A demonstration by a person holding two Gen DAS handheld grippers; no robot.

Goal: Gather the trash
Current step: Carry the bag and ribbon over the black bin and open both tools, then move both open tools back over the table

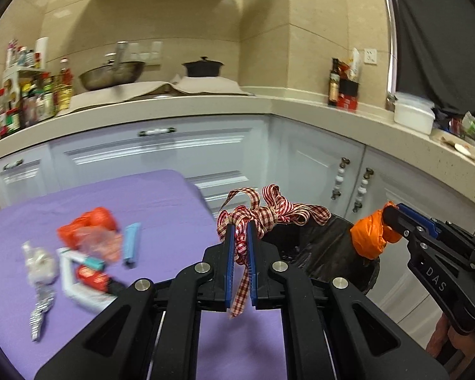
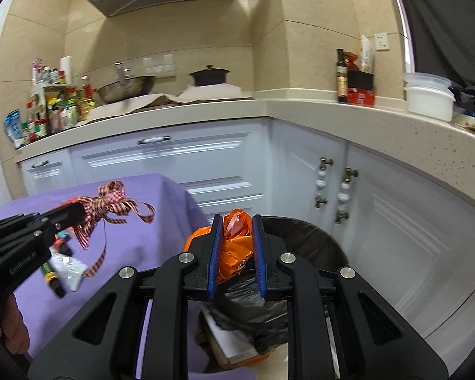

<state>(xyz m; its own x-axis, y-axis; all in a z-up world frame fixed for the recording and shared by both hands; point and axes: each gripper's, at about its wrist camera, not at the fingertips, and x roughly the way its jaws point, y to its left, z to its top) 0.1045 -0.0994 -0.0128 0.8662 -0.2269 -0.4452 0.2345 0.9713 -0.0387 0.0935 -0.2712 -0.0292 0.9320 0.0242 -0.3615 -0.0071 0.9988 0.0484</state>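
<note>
Above bin (image 2: 316,234) rim: left tool (image 1: 240,240) clamped on checked ribbon (image 1: 269,212). Right tool (image 2: 237,247) gripping orange bag (image 2: 234,237). Beside purple table (image 1: 110,196).

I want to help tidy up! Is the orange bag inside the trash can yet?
Not yet. The orange bag is pinched in the right gripper, held in the air above the trash can.

The table (image 1: 161,196) stands before the cabinets (image 1: 161,148), with the bin (image 2: 316,240) just right of its corner. Wrappers (image 1: 88,253) lie scattered on the table's left part. The left hand-held gripper (image 1: 241,237) carries the ribbon (image 1: 269,212) near the table's right edge; the right hand-held gripper (image 2: 237,250) holds the bag (image 2: 234,243) at the bin's near rim. Pots and bottles sit on the counter (image 1: 205,107) behind.
</note>
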